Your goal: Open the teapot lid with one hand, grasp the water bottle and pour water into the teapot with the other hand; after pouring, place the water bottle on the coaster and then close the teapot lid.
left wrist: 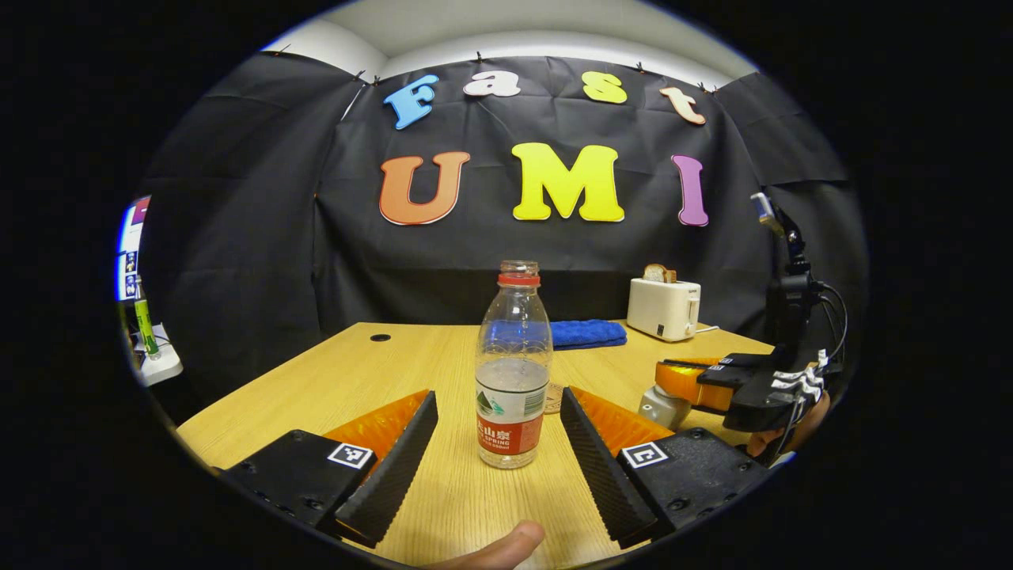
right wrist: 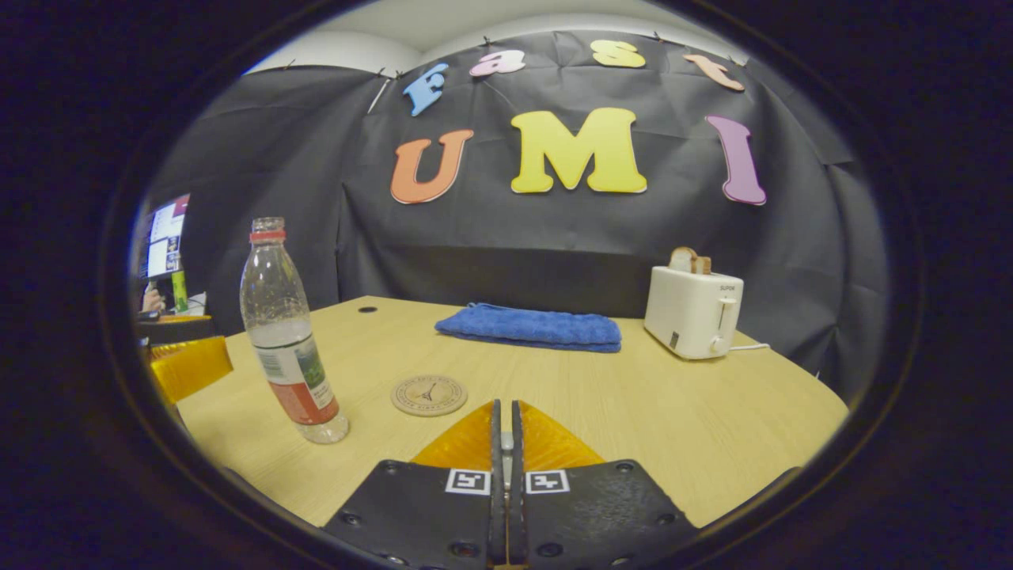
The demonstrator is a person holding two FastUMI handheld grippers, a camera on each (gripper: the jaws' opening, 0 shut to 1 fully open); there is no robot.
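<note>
Two grippers work around one water bottle (left wrist: 513, 372), which stands upright and uncapped on the wooden table (left wrist: 340, 372), partly filled. In the left gripper view the left gripper (left wrist: 498, 455) has its fingers spread wide, one on each side of the bottle and clear of it, so nothing is gripped; a fingertip (left wrist: 506, 546) of the holding hand shows at the bottom edge. To the right of the bottle in that view sits the right gripper (left wrist: 700, 380), held low over a small pale rounded object (left wrist: 663, 406) that may be the teapot; too little of it shows to be sure.

The right gripper view offers what the other hides: one round coaster (right wrist: 429, 394) lying flat on the table just right of the bottle (right wrist: 286, 332), apart from it. The right gripper's (right wrist: 505, 431) own fingers are pressed together; whether anything is pinched between them cannot be told from here. The left gripper's finger (right wrist: 186, 366) shows at the far left, beside the bottle.

Behind the bottle lie one folded blue towel (right wrist: 532, 328) and, further right, one white toaster (right wrist: 693, 310) with bread in its slot, both near the table's back edge. A black cloth wall (right wrist: 261, 174) backs the table. Left of the bottle, beyond the table, a lit screen (right wrist: 164, 245) glows.
</note>
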